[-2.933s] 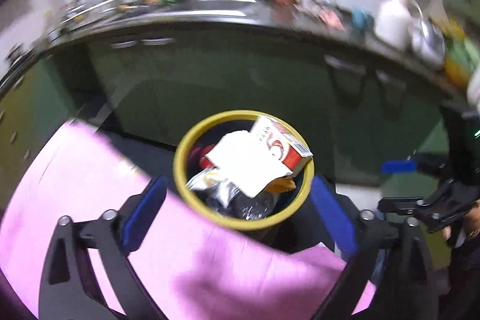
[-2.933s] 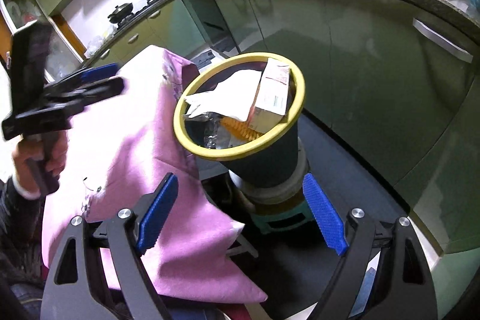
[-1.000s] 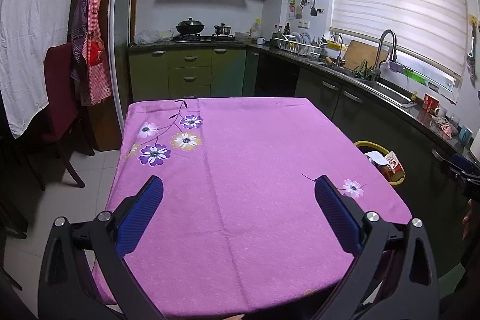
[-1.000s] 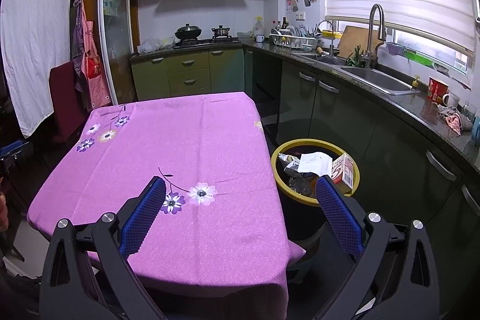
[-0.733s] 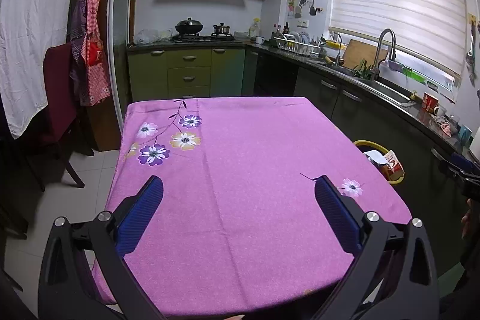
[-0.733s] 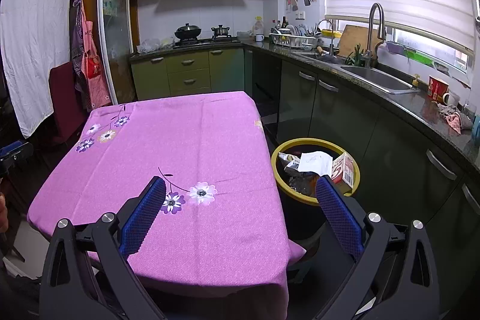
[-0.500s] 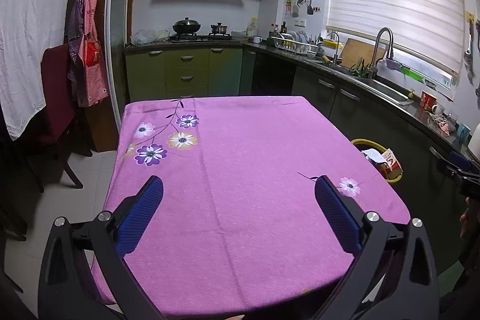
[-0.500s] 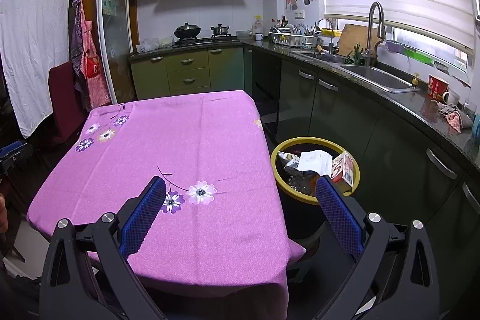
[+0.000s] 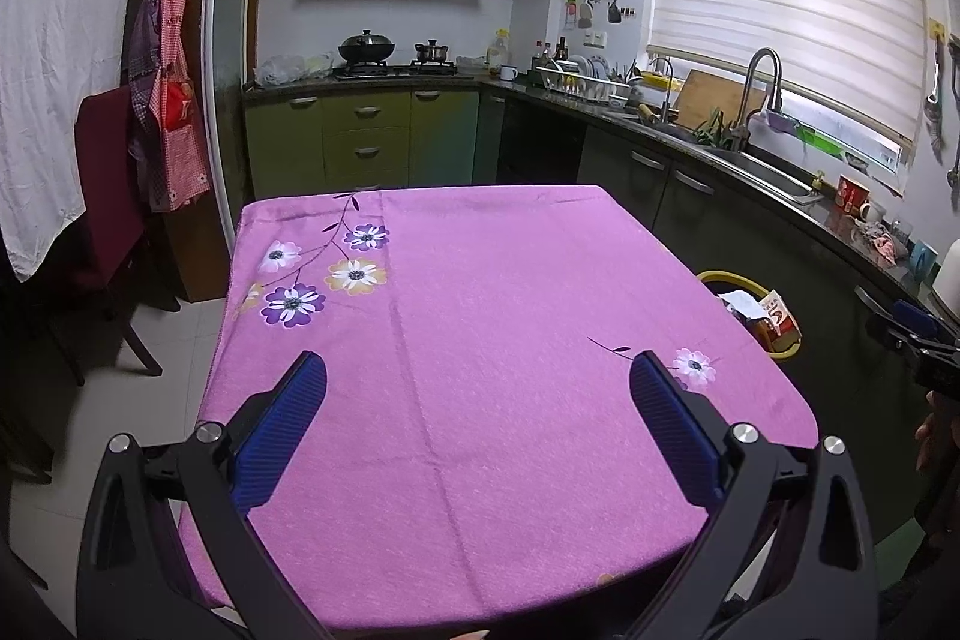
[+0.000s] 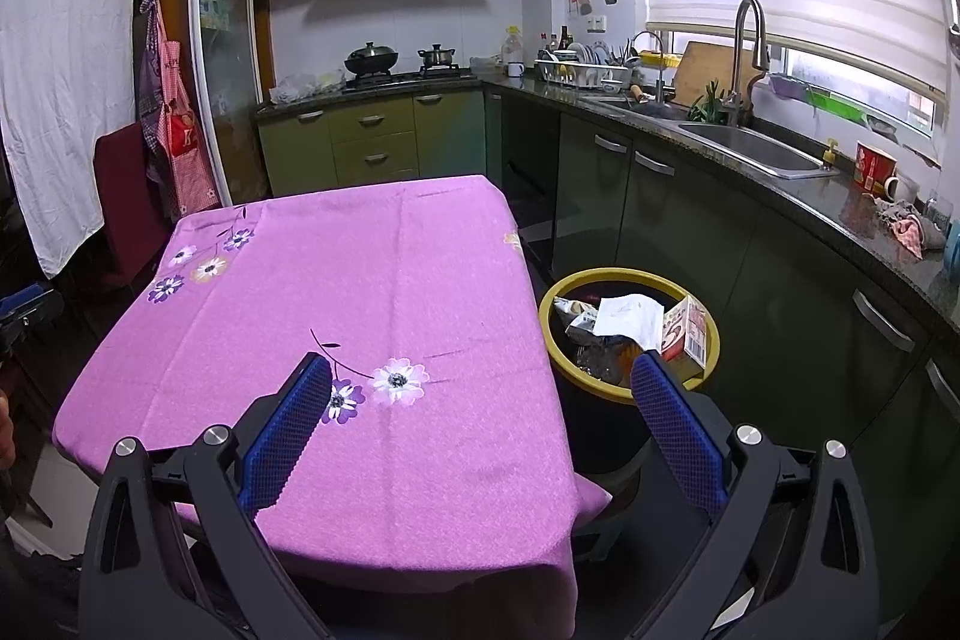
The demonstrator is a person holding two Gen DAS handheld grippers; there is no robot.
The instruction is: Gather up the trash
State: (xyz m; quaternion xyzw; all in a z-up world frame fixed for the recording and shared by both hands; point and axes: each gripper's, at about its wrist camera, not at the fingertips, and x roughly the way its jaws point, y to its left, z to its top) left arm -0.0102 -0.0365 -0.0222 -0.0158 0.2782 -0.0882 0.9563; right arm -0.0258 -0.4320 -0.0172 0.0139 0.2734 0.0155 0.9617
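Purple flowered tablecloth point(image 9: 480, 340) lay bare. All the trash sat in the round yellow-rimmed bin point(image 10: 711, 337) beside the table: a light white paper point(image 10: 627, 316) and a small stiff red carton point(image 10: 684, 334), probably easy to pinch by an edge. The left gripper point(image 9: 477, 421) and right gripper point(image 10: 480, 424) were wide open, holding nothing.

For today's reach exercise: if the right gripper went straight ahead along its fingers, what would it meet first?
Probably the purple floral tablecloth: the open right gripper points slightly down over it. Its right finger lines up with the yellow-rimmed trash bin, but depth is unclear.
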